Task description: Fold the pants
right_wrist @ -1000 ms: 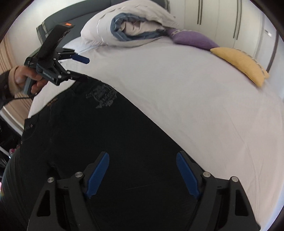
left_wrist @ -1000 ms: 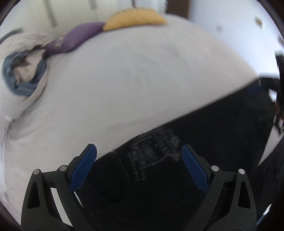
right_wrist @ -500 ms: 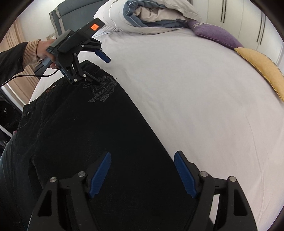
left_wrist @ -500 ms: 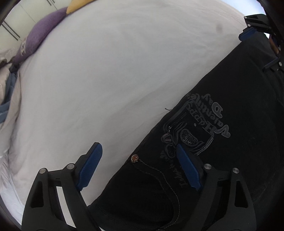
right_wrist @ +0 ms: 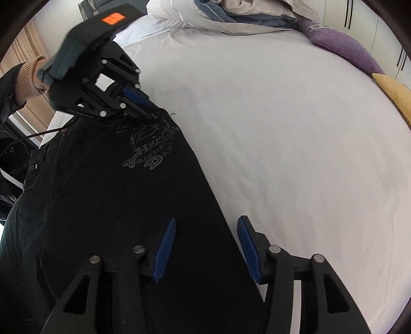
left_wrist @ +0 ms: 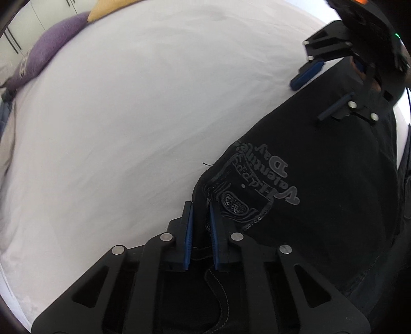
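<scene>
A second ago the left claw (left_wrist: 200, 223) stood wide above the pants (left_wrist: 308, 205); now its blue pads (left_wrist: 188, 226) are clamped on the waist edge beside the printed lettering (left_wrist: 267, 177). The right claw (right_wrist: 205, 246), lower centre of its own view, is closing and has shifted to straddle the pants' edge without yet pressing it. One pair of black pants lies on the white bed (right_wrist: 295, 141), along its left side. Two cushions (purple (right_wrist: 341, 48), yellow (right_wrist: 395, 95)) sit at upper right, one rolled duvet (right_wrist: 231, 15) at the top.
</scene>
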The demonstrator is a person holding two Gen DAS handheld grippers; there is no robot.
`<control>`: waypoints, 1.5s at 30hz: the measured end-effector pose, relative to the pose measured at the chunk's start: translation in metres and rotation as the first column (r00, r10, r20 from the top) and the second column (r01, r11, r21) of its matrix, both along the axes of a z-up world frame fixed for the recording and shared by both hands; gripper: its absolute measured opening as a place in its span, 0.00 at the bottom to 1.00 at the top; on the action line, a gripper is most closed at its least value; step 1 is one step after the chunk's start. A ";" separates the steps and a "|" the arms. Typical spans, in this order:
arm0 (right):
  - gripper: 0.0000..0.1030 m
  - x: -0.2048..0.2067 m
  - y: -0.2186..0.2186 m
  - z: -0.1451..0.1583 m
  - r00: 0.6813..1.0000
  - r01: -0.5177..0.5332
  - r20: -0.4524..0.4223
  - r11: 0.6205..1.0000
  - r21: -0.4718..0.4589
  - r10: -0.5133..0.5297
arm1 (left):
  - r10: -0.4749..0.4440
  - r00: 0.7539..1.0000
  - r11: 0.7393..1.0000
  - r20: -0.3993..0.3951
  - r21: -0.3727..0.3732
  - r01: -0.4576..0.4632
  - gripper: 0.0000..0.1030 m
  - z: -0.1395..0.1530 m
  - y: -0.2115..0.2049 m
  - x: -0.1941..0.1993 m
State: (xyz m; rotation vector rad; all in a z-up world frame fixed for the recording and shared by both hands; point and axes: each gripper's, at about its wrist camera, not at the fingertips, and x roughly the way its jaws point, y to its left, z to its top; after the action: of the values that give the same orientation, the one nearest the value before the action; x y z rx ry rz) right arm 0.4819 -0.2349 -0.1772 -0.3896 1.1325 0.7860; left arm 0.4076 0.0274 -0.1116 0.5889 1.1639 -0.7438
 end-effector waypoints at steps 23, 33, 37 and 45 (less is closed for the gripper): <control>0.04 0.014 0.013 0.001 0.996 -0.044 -0.076 0.998 0.037 0.046 | -0.006 0.985 0.994 0.171 -0.104 0.024 0.07 0.052 0.013 -0.068; 0.03 -0.078 0.066 0.017 0.857 -0.363 0.205 0.836 -0.411 0.473 | -0.024 0.983 0.994 0.184 -0.102 0.043 0.07 0.065 0.014 -0.076; 0.03 -0.128 0.083 0.017 0.729 -0.416 0.243 0.697 -0.584 0.639 | -0.043 0.977 0.994 0.211 -0.086 0.063 0.07 0.071 0.017 -0.094; 0.03 -0.225 0.103 0.012 0.452 -0.441 0.172 0.387 -0.810 0.875 | -0.119 0.956 0.992 0.267 -0.004 0.124 0.06 0.073 0.019 -0.168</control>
State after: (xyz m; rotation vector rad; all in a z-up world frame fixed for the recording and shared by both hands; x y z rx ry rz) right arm 0.2568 -0.1319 -0.1655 -1.7618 0.5345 0.8615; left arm 0.2396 0.0465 -0.0384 0.7249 0.8760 -0.7543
